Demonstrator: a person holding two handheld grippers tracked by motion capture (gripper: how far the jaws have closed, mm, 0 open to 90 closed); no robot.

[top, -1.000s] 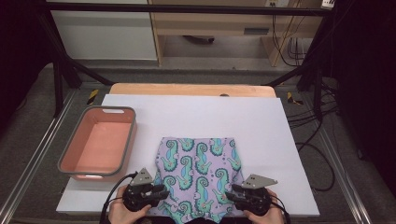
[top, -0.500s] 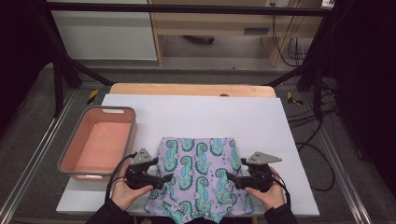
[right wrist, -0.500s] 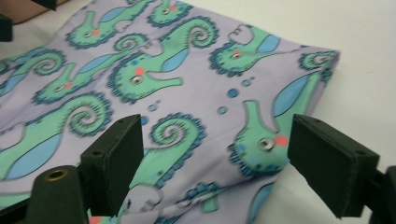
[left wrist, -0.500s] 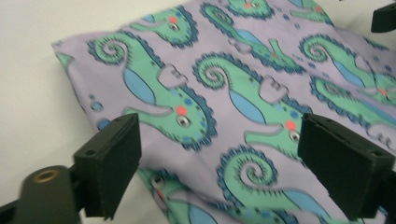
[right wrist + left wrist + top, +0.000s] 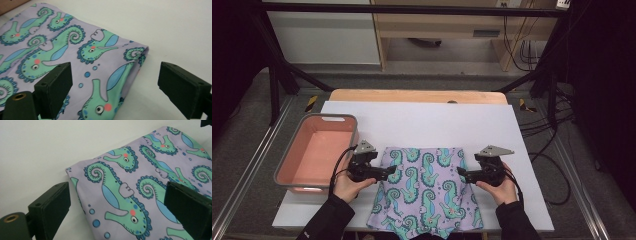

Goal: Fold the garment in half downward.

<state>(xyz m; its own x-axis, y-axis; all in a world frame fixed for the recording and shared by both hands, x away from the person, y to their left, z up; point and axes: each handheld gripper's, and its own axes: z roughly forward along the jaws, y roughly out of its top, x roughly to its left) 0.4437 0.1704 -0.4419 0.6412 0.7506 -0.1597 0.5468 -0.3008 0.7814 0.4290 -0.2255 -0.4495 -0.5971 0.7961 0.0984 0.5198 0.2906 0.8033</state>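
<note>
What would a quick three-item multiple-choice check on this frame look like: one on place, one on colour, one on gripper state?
1. Where is the pink bin relative to the seahorse cloth?
A. To its left in the high view
B. To its right
C. On top of it

2. What is the cloth's background colour?
A. Orange
B. Lilac
C. Black

3. How do the jaws of the left gripper and right gripper stand?
A. Both clamped on the cloth
B. Both open, nothing pinched
C. One holds the bin

Answers:
1 A: the bin sits at the white board's left edge, beside the cloth.
2 B: lilac fabric with green seahorses.
3 B: both gripper views show wide gaps, with the cloth lying flat below after the jaws have just been opening.
</note>
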